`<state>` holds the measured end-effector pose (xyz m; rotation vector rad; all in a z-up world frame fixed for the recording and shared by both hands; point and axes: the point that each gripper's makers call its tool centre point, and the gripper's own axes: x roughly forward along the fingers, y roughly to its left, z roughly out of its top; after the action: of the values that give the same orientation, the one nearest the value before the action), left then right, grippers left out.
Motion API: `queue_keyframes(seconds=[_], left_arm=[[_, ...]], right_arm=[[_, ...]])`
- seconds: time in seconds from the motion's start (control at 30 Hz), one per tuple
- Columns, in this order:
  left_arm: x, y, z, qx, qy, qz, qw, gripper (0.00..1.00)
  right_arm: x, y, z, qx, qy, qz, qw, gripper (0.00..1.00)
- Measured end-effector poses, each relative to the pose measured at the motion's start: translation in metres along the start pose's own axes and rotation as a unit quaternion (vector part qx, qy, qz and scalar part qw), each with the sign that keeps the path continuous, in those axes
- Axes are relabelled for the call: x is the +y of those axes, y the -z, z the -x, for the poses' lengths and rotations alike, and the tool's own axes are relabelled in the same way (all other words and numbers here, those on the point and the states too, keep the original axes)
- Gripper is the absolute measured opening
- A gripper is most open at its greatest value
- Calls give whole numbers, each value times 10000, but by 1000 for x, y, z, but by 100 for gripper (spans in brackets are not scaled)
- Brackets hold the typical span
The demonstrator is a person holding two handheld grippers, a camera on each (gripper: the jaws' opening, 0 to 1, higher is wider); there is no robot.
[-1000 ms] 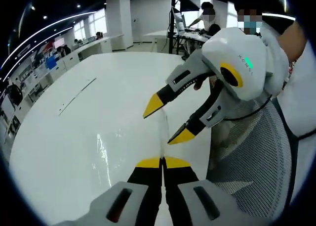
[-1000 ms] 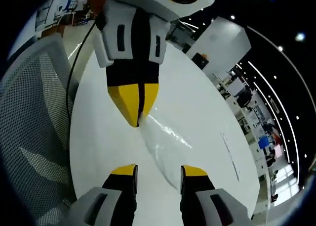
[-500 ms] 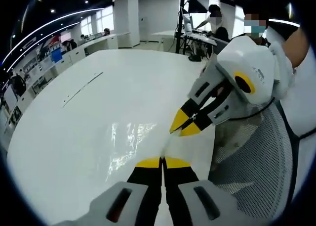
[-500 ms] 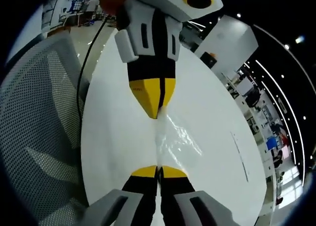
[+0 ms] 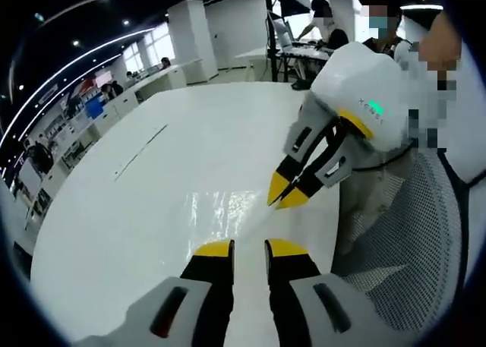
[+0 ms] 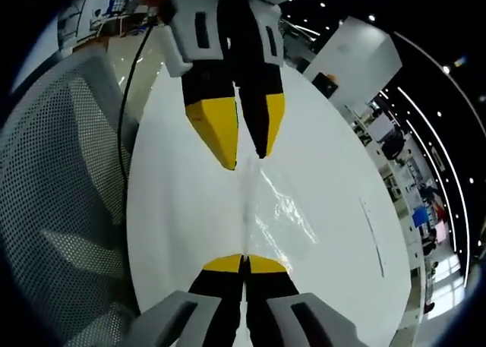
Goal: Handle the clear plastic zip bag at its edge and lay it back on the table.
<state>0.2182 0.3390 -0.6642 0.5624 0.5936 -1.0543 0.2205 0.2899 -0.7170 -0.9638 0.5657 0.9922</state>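
- I can read no brand or label; the green lit marking on my right gripper's white housing, seen in the left gripper view, is too small to make out.
- My left gripper [image 5: 248, 248] has its yellow-tipped fingers parted by a narrow gap, holding nothing. In the right gripper view it [image 6: 247, 146] comes in from the top, tips apart just above the bag's far edge.
- My right gripper [image 6: 244, 262] has its fingers pressed together on the near edge of the clear plastic zip bag [image 6: 277, 218]; in the left gripper view it [image 5: 285, 195] pinches that same edge.
- The bag [image 5: 216, 214] lies flat on the white glossy worktop [image 5: 137, 210], close to the side bordered by the grey mesh chair [image 5: 410, 241].
- Away from the chair the worktop is broad and bare, apart from a thin strip [image 5: 140, 151] well away from the bag.
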Motion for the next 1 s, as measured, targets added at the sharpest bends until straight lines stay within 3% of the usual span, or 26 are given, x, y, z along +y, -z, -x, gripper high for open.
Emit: queue_keyframes(seconds=[0.17,0.3,0.43,0.8,1.0], left_arm=[[4,-2,0,111,-117,-592,9981,14],[-2,1,-8,381,-55,-1180,9923,12],[-1,6,-16,505,-94,-1571,9862,2],[-6,9,-20,609,105,-1496,9868,0],[-3,12,-19,643,154,-1445,9873,0]], right_arm=[[2,-4,-4,64,-54,97,9999,0],[4,-8,-6,78,-96,171,9998,0],[4,-10,-6,89,-97,227,9997,0],[3,-7,-3,-44,-37,137,9999,0],[0,-21,3,-417,7,122,9991,4]])
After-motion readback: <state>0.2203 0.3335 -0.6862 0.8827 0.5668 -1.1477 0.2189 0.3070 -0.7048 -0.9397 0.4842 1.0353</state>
